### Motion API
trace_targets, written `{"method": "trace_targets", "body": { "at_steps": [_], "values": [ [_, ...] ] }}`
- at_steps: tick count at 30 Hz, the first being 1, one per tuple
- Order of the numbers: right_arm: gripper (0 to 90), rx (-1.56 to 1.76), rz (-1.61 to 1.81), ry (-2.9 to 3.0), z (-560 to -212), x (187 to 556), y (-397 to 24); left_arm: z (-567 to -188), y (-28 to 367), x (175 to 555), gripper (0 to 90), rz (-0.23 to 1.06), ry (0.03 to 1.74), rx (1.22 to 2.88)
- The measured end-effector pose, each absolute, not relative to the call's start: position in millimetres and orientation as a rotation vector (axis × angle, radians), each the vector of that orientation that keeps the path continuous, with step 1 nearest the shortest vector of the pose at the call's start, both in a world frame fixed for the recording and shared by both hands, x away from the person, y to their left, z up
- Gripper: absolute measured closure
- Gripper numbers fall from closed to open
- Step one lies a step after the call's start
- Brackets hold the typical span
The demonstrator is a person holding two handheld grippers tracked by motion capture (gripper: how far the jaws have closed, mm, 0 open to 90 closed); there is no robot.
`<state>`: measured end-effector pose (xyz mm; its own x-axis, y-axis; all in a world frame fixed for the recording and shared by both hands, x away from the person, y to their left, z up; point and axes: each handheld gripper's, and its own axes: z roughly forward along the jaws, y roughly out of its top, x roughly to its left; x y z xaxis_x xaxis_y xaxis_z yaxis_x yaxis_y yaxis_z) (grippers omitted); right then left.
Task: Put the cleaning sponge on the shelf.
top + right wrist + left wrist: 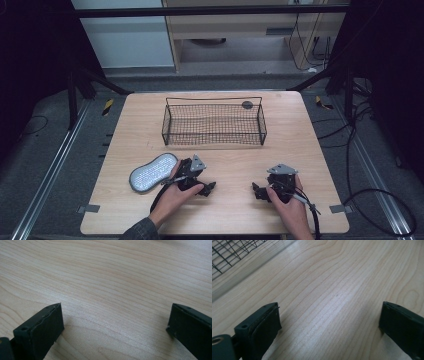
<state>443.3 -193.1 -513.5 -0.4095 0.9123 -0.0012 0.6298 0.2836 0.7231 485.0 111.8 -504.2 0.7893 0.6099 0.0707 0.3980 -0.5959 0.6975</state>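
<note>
Grey oval pad [153,172] lies just left of the gaping left tool [207,189]; right tool [256,191] gapes too; a careless sweep may push it off the table [230,160].

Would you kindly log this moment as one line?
left gripper open, on table | right gripper open, on table | basket empty | grey pad beside left gripper
</note>
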Motion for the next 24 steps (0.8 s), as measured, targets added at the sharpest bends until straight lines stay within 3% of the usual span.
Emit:
{"method": "trace_targets", "body": {
  "at_steps": [10,16,24],
  "values": [
    [0.5,1.365,0.922,2.161,-513.5,442.4,-194.6,-480.1,130.5,476.8,4.3,0.37,0.742,2.265],
    [0.5,1.362,0.924,2.164,-513.5,442.2,-194.8,-457.9,157.6,478.9,4.9,0.42,0.775,2.264],
    [0.4,1.353,0.928,2.174,-513.5,442.8,-195.7,-442.8,181.6,483.2,4.4,0.42,0.74,2.35]
  ]
}}
